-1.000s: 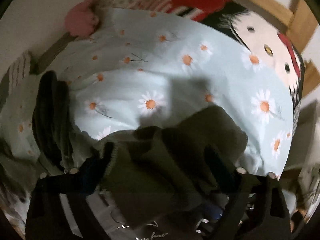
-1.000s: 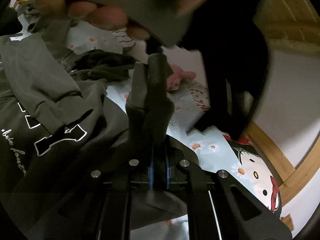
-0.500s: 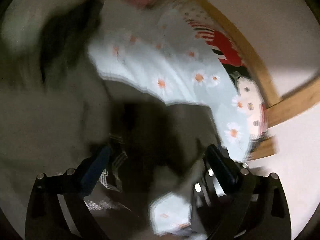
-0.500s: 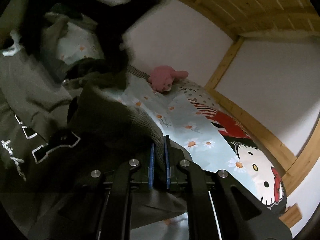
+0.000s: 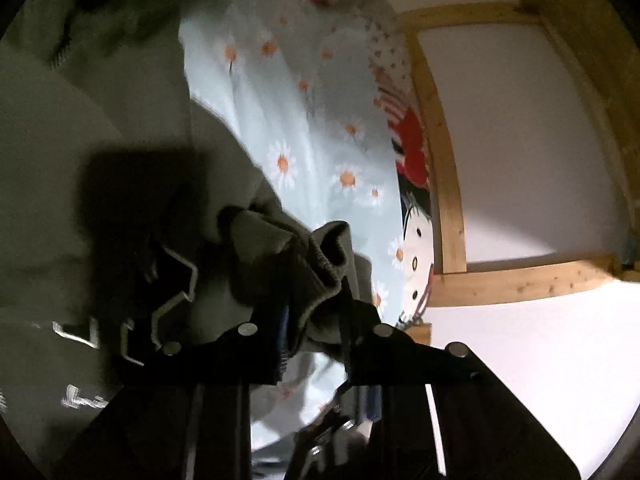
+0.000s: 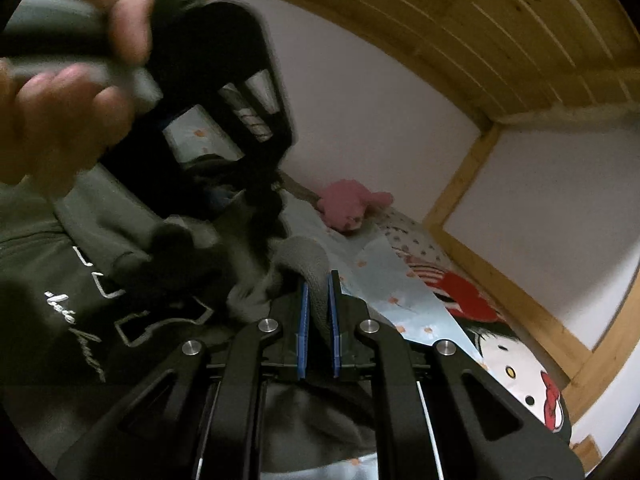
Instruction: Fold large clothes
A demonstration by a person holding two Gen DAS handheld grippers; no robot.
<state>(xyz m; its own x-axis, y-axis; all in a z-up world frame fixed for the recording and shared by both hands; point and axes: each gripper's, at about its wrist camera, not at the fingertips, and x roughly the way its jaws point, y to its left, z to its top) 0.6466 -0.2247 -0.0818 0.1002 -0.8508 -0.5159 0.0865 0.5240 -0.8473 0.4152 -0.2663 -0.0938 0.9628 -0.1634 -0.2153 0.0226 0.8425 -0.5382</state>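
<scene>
On daisy-print bedsheet (image 5: 320, 128): olive hoodie (image 5: 100, 160) spread at left, left gripper (image 5: 314, 300) jaws closing on its bunched ribbed cuff (image 5: 324, 256), right gripper (image 6: 318, 300) pinching a grey-green fold (image 6: 308, 264).

The dark olive printed hoodie (image 6: 60, 280) lies on the daisy-print light blue bedsheet (image 6: 408, 300). Behind it, near the wall, sits the pink plush toy (image 6: 348, 204). The wooden bed frame (image 6: 508, 292) runs along the right of the sheet.

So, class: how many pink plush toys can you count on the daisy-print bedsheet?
1. The pink plush toy lies at the far end of the pale blue daisy-print bedsheet, by the white wall. The dark green hoodie may hide others.
</scene>
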